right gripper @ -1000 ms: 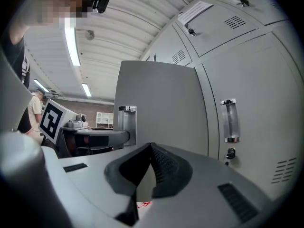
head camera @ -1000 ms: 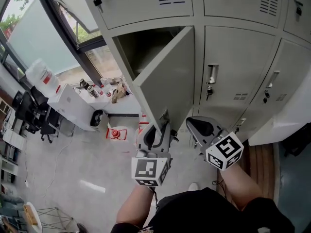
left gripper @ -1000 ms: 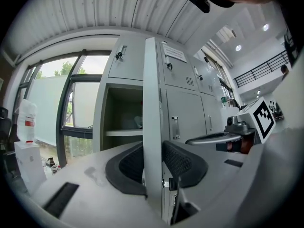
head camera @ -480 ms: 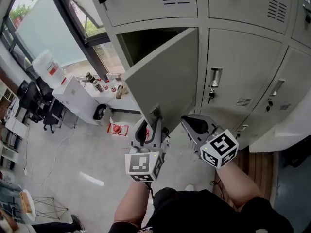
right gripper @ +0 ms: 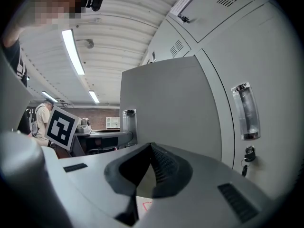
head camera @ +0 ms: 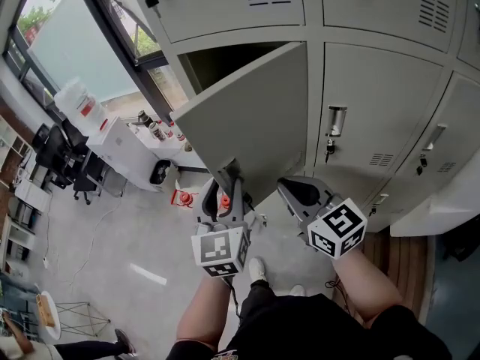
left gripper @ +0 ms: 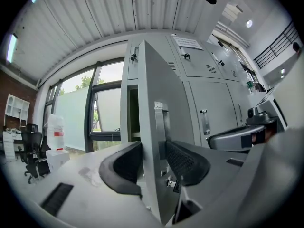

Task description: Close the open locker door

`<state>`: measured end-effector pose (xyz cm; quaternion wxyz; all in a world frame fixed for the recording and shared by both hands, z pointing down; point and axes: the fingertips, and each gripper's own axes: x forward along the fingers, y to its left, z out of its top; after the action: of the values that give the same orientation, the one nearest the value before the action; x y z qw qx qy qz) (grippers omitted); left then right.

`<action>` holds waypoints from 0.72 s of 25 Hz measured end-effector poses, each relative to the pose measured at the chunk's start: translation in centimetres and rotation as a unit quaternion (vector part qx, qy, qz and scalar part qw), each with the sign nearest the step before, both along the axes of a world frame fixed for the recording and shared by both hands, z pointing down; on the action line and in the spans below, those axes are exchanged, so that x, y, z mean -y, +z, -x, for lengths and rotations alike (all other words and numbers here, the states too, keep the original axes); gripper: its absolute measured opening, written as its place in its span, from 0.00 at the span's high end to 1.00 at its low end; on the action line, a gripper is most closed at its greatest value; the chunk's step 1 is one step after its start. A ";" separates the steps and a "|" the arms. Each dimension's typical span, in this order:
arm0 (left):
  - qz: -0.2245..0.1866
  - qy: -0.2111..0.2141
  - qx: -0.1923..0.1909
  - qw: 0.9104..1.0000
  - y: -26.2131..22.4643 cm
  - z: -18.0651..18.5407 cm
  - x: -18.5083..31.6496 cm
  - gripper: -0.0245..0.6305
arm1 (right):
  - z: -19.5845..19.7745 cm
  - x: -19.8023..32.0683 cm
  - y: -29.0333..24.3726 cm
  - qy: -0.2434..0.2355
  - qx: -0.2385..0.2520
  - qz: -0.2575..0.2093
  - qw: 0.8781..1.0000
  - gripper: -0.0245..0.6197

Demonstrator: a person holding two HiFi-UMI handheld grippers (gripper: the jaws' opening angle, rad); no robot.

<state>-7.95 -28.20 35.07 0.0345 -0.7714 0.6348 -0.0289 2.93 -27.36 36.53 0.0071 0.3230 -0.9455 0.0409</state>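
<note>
Two handheld grippers in view. Left gripper (head camera: 222,192) straddles the free edge of the open grey sheet-metal locker door (head camera: 259,115). The door edge sits between its jaws, one black pad on each face, next to the slim metal latch handle (left gripper: 160,120). The jaws have just been opening, so they are slack round the edge, not clamping. Door stands half-swung, hinged ahead-right of that gripper. Right gripper (head camera: 291,189) is just right of the door's lower corner, pads pinched together with nothing between them. The closed grey neighbouring locker door (head camera: 375,88) is ahead of it.
</note>
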 end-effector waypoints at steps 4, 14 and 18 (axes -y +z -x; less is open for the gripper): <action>0.001 -0.006 0.005 1.000 0.1 0.8 1.0 0.73 | 0.1 1.0 -0.1 0.009 0.003 0.000 1.000 0.88; -0.002 0.001 0.009 1.000 0.1 2.4 4.4 0.73 | 1.3 3.5 -0.2 0.024 -0.002 0.001 1.000 0.88; -0.001 0.006 0.008 1.000 0.1 3.1 5.9 0.72 | 2.1 4.4 -0.4 0.029 -0.009 -0.002 1.000 0.88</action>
<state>-11.09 -34.10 35.20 0.0401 -0.7750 0.6298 -0.0341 0.82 -31.78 36.15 0.0138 0.3505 -0.9358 0.0367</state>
